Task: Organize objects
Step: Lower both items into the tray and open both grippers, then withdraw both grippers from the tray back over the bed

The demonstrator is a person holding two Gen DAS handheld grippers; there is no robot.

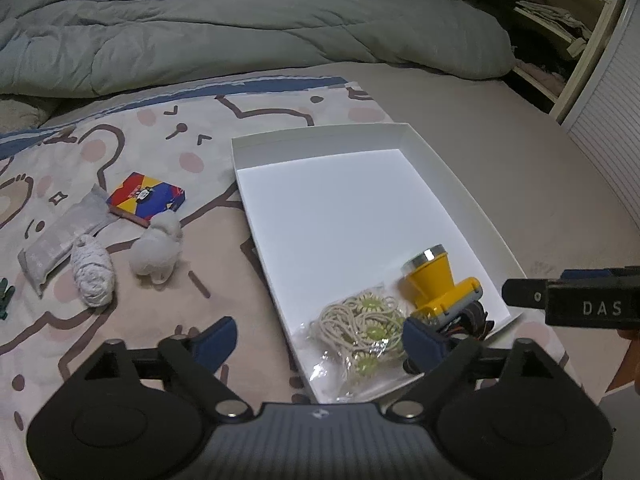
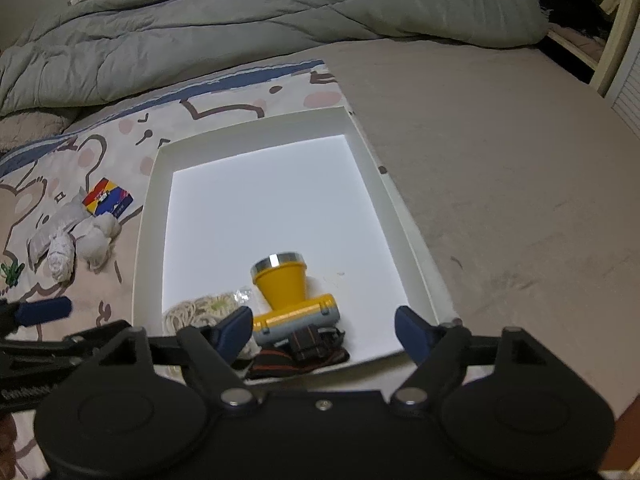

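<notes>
Two things lie inside the shallow white cardboard box (image 1: 460,184) on the bed: a yellow plastic headlamp with a silver rim and a dark strap (image 1: 434,280), and a clear plastic bag of cream elastic cords with pale green discs (image 1: 360,328). In the left wrist view both sit in the lower right part of the frame, at the near end of the box, just beside each other, the bag to the left of the headlamp.

The left tongs (image 1: 318,336) stand wide open above the near edge of the box, with nothing gripped; the bag shows in the gap between the blue fingertips without being pressed. The right tongs (image 2: 326,330) are also spread wide and empty, hovering over the near end of the box, with the headlamp in the gap between the fingertips but clear of them.

At the centre left of the left wrist view, on the cartoon-printed pink bedsheet (image 1: 160,140), rest a small red, yellow and blue box (image 1: 146,198), a white plush animal (image 1: 158,248), a white wound bundle (image 1: 94,276) and a grey flat packet (image 1: 60,240), near one another. A rumpled grey-green duvet (image 1: 240,24) fills the top of the frame.
</notes>
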